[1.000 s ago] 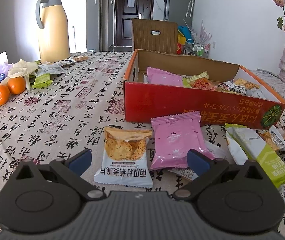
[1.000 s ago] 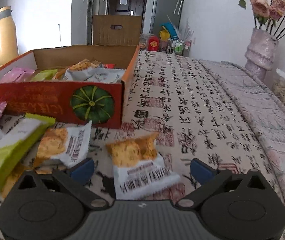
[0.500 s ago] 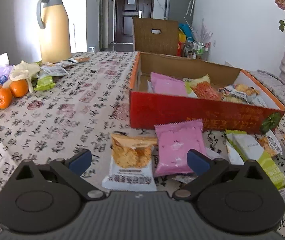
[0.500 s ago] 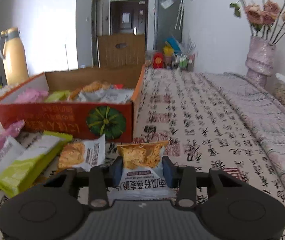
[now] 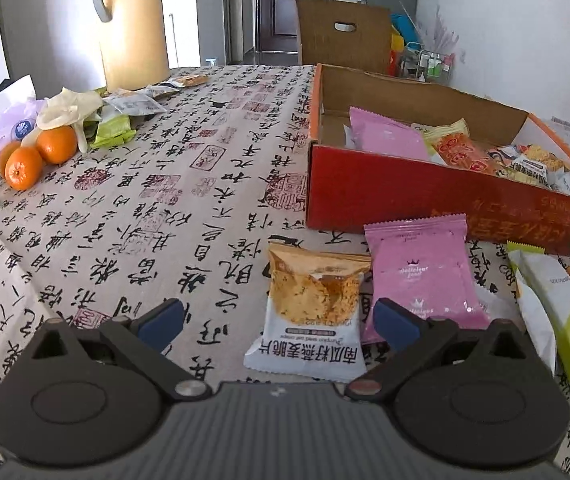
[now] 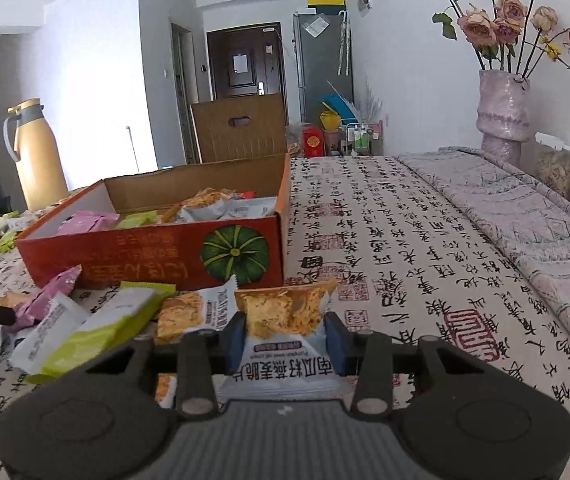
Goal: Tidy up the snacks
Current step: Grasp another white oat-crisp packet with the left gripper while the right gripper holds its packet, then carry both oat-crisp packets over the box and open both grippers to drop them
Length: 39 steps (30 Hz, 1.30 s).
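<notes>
The right tongs [image 6: 285, 334] are clamped on a white-and-orange snack packet [image 6: 283, 320], its blue pads pressing both sides; a second ago those tongs stood wide apart with the packet lying flat on the bench [image 6: 405, 248] between them. The packet stands upright in the grip, near the red cardboard box [image 6: 157, 268], which bears a green pumpkin picture and upside-down orange characters too blurred to read. The packet's lower half carries dark Chinese characters, seen upside down. The left tongs [image 5: 281, 320] are spread apart with nothing gripped; a second oat-crisp packet [image 5: 313, 308] lies flat on the bench between their tips, nearer the right one, touching neither. Just right of it lies a pink packet [image 5: 421, 272] printed with a small crown and "Delicious food". A green-and-white packet [image 5: 557, 304] lies farther right.
</notes>
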Available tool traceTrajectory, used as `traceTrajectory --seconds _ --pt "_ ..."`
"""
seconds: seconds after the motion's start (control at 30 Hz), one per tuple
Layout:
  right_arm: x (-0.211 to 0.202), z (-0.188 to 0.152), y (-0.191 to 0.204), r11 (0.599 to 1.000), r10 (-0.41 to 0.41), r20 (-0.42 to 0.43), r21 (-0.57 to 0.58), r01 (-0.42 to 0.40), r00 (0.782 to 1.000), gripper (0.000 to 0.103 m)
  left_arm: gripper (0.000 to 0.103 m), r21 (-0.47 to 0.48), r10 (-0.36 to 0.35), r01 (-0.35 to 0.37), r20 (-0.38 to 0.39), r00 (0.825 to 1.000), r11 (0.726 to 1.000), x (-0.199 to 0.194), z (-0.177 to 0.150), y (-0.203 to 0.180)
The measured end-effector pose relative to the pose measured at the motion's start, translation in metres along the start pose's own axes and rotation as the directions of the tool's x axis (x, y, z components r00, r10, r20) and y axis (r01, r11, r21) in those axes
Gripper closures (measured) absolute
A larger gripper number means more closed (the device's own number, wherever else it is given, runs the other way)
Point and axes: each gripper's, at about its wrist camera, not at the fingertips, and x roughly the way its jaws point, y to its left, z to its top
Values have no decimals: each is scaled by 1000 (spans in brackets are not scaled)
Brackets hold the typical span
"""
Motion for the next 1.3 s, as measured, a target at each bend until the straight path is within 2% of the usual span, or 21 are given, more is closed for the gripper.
traceTrajectory --seconds 0.23,0.53,0.63,0.73,0.8,0.87,0.9,1.3 --pt "-5 -5 9 1000 29 -3 2 -29 1000 63 5 -33 -13 13 -3 1000 999 3 -1 3" --pt "-12 -8 12 999 52 2 12 -52 999 63 8 -55 30 -30 6 1000 998 3 4 8" --pt "-13 -9 14 998 55 2 10 -55 999 63 16 -41 32 -33 -22 999 999 11 3 6" --pt "-15 -10 16 998 57 -1 9 -57 998 63 21 -17 33 -33 -11 999 999 10 1 2" --pt "-14 -10 18 998 58 -4 8 -58 998 63 30 5 18 -18 -1 1000 1000 8 0 -1" --pt "-14 -10 19 998 60 -6 8 -59 998 63 51 26 -1 1 9 1000 1000 5 -2 -5" --pt "-14 -10 20 998 61 -7 7 -61 998 63 57 38 -13 13 13 1000 999 3 -2 -7" --pt "-17 -8 27 998 70 1 -2 -70 998 63 60 29 -26 25 53 998 999 -9 1 -6"
